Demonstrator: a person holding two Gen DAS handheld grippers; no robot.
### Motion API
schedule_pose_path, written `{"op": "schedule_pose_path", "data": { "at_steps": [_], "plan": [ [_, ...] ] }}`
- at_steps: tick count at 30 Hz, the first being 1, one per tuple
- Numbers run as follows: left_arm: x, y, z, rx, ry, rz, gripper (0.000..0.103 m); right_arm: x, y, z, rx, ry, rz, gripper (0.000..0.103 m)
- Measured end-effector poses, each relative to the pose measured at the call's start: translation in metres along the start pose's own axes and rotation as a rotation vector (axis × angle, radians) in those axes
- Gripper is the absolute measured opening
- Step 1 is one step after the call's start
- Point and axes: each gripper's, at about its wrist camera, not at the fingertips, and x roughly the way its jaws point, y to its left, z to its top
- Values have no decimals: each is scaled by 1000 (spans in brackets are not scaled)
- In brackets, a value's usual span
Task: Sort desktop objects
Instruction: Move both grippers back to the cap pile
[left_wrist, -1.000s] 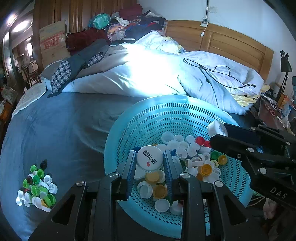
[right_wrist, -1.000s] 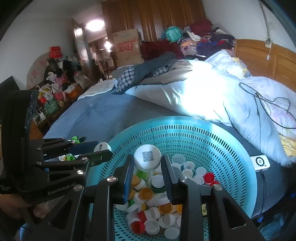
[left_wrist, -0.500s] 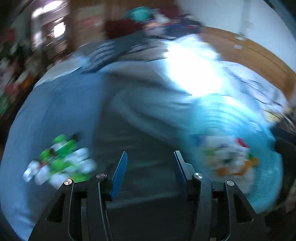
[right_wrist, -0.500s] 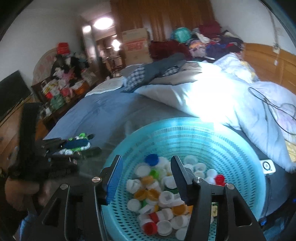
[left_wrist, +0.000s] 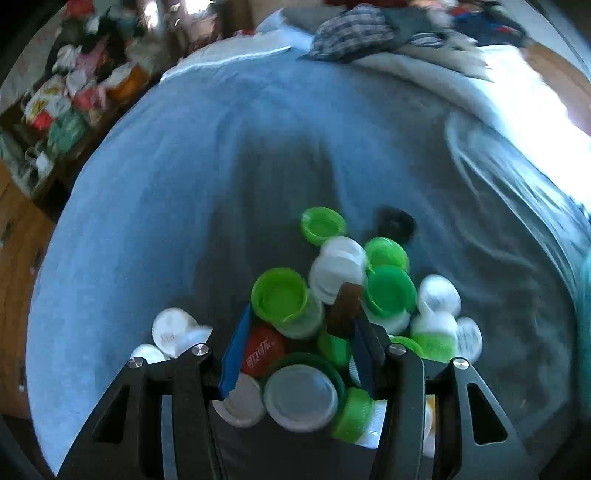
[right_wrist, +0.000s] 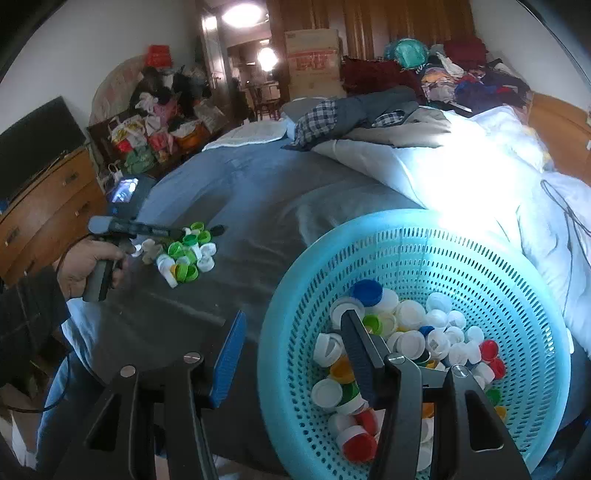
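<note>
We find the bottle caps, the objects under sorting, in two places. A mixed stock (right_wrist: 413, 343) of white, red, orange, blue and green caps lies in the turquoise perforated basket (right_wrist: 517, 280), lower right of the right wrist view. A separate pile (left_wrist: 347, 295) of green and white caps sits on the blue-grey bedsheet (left_wrist: 184, 184), filling the lower centre of the left wrist view; the same pile appears small at the left of the right wrist view. One red cap (left_wrist: 263, 350) and one dark cap (left_wrist: 393, 223) lie with it, the dark one at its far edge.

The left claw (left_wrist: 295, 350) hangs low over the pile, jaws parted and holding nothing; several caps show between them. We judge it is there because the pile is its drop-off spot for green and white.

The right claw (right_wrist: 291, 343) is also spread and empty. It straddles the near rim of the basket, one blue-padded finger (right_wrist: 229, 358) outside over the sheet, the other inside over the caps. We judge it is positioned to draw the next cap.

The left hand (right_wrist: 88, 266) grips the handle at the left edge of the right wrist view. A white duvet (right_wrist: 480, 177) lies beyond the basket.

Many caps are left in the basket; we judge the sort is far from complete.
</note>
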Motion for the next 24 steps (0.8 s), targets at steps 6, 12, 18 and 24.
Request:
{"op": "schedule_pose_path", "data": {
  "at_steps": [6,12,18,24],
  "plan": [
    [-24,-4,-61,48,-24,8,53,9,12,5,-17,1,23,59],
    [-55,41,-102,-102,-49,-19,52,13,30,1,-53,-1,51,64],
    [-70,92,-122,-324,-105,18,52,18,35,-2,-53,6,63,64],
    [-67,66,-99,-179,-150,-123,52,28,51,-3,-84,27,86,64]
  ]
}}
